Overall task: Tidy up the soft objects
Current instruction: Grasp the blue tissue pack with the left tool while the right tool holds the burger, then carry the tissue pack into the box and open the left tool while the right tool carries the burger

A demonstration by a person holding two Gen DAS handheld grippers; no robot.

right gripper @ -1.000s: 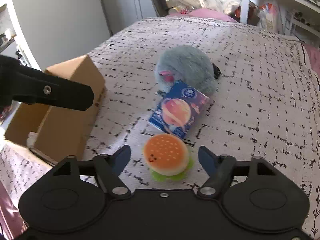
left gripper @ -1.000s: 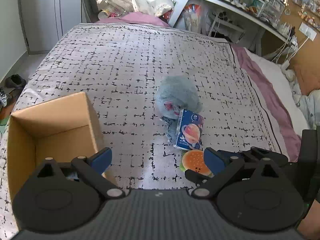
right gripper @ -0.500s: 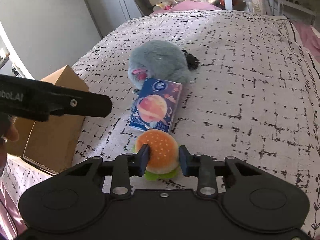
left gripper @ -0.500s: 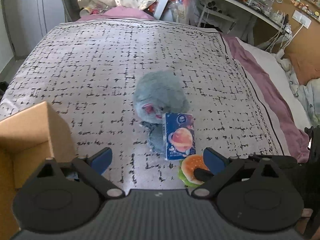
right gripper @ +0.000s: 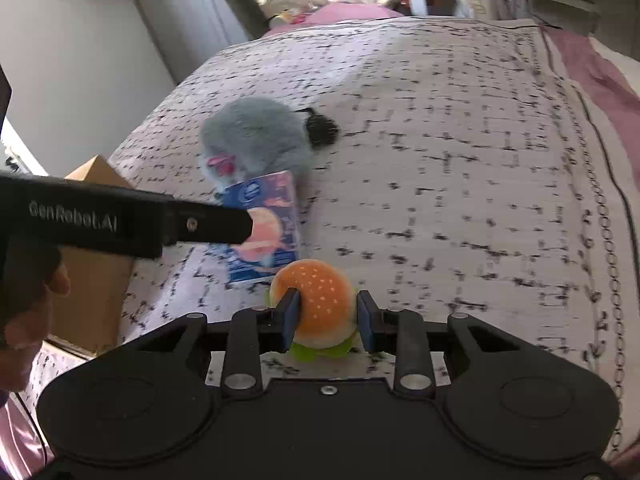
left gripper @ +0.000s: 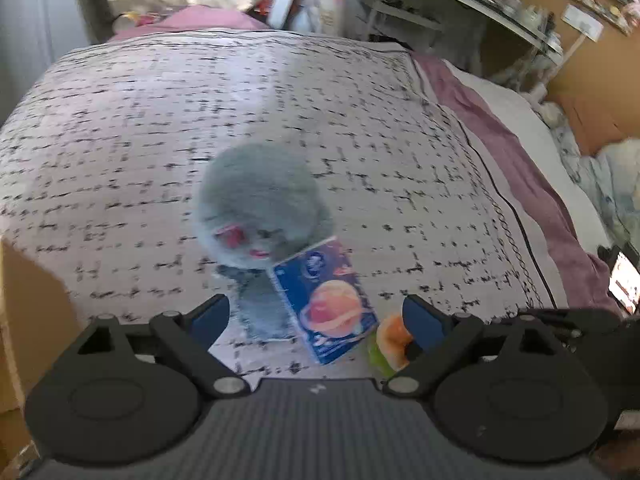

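Squishy burger toy (right gripper: 318,304) pinched between the blue pads (right gripper: 290,316) of the right gripper (right gripper: 327,318), bun on top, green lettuce frill poking out underneath, sitting right at the near edge of the patterned bedspread (right gripper: 460,160). Just behind the burger, a blue tissue pack (right gripper: 272,240) with a planet print, lying flat and close enough to nearly touch it. Behind that pack, a fluffy grey plush (right gripper: 254,140) with pink bits on its face, front edge tucked against the pack. Small black fuzzy thing (right gripper: 320,128) right beside the plush on the far side. Off to the left of the burger, a brown cardboard box (right gripper: 92,272), corner showing past the left gripper's body. Left gripper (left gripper: 316,320) spread wide with nothing between its blue fingertips (left gripper: 210,318), hovering over the pack and the lower part of the plush, burger (left gripper: 390,340) peeking out by its right finger. Whole thing a bit motion-blurred in the left wrist view
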